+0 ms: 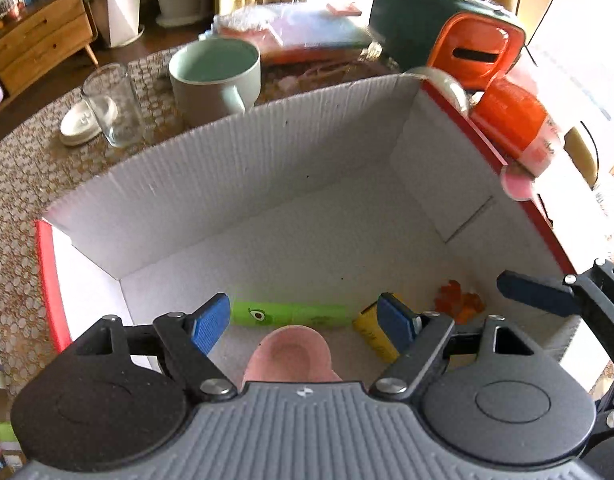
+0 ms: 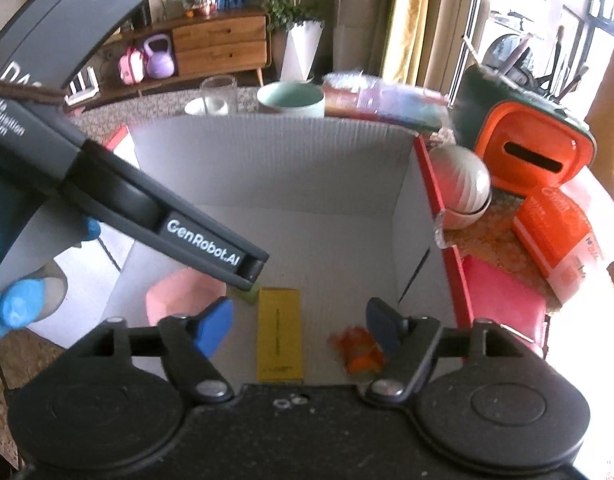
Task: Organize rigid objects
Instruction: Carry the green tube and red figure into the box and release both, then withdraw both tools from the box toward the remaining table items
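Both grippers, left gripper (image 1: 305, 322) and right gripper (image 2: 299, 326), spread their blue ribbed fingers (image 1: 209, 326) wide over the corrugated white box (image 1: 227, 168), which holds a smooth pink cup (image 1: 293, 354), green tube (image 1: 291, 314) and flat yellow carton (image 2: 279, 336).

room: wood dresser (image 2: 220, 46) | white planter (image 2: 303, 50) beside it; yellow curtain (image 2: 409, 16) | window (image 2: 547, 4) bright

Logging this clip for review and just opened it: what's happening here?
A person holds a two-finger tool in each hand over an open white corrugated cardboard box with red edges. The left tool is open above a pink bowl-like object on the box floor; whether it was just released isn't clear. The right tool is open and empty. Already in the box: a green tube with a cartoon eye, a yellow rectangular carton and a small orange packet.
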Tool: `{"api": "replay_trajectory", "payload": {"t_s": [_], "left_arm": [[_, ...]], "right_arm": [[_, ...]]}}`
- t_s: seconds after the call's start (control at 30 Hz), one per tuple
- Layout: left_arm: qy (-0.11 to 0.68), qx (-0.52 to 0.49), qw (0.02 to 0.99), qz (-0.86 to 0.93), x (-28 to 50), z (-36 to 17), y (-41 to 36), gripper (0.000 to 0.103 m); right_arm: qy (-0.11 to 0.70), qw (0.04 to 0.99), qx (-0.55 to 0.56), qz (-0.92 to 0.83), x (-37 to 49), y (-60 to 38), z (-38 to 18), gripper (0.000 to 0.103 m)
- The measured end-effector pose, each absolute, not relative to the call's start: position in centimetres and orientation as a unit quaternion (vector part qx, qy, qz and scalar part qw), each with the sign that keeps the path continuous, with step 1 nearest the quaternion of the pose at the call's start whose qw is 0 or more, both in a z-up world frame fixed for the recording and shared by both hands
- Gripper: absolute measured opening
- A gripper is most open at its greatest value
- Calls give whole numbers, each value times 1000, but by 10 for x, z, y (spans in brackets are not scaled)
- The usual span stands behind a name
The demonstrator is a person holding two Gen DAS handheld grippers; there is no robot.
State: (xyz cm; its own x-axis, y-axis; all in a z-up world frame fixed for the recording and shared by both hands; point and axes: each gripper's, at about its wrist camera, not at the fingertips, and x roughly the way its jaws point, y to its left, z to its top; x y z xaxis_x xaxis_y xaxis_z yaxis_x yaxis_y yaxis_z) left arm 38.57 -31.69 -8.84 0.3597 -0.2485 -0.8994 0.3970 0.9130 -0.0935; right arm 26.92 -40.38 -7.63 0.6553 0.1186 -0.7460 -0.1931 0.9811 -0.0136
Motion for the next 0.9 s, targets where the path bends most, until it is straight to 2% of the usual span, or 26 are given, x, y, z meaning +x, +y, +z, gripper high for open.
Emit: {"api": "replay_trajectory", "payload": {"t_s": [0.07,0.47,0.9], "left_arm": [[523,71,826,-196,379,-81,-316,81],[493,54,845,-202,338,-43,-285,81],[455,50,864,-210,282,-14,-239,81]], "right_arm": [[400,911,-42,85,263,-405,-71,82],[360,929,-28,81,229,-402,-38,101],[332,937,-44,100,192,-368,-17,102]]}}
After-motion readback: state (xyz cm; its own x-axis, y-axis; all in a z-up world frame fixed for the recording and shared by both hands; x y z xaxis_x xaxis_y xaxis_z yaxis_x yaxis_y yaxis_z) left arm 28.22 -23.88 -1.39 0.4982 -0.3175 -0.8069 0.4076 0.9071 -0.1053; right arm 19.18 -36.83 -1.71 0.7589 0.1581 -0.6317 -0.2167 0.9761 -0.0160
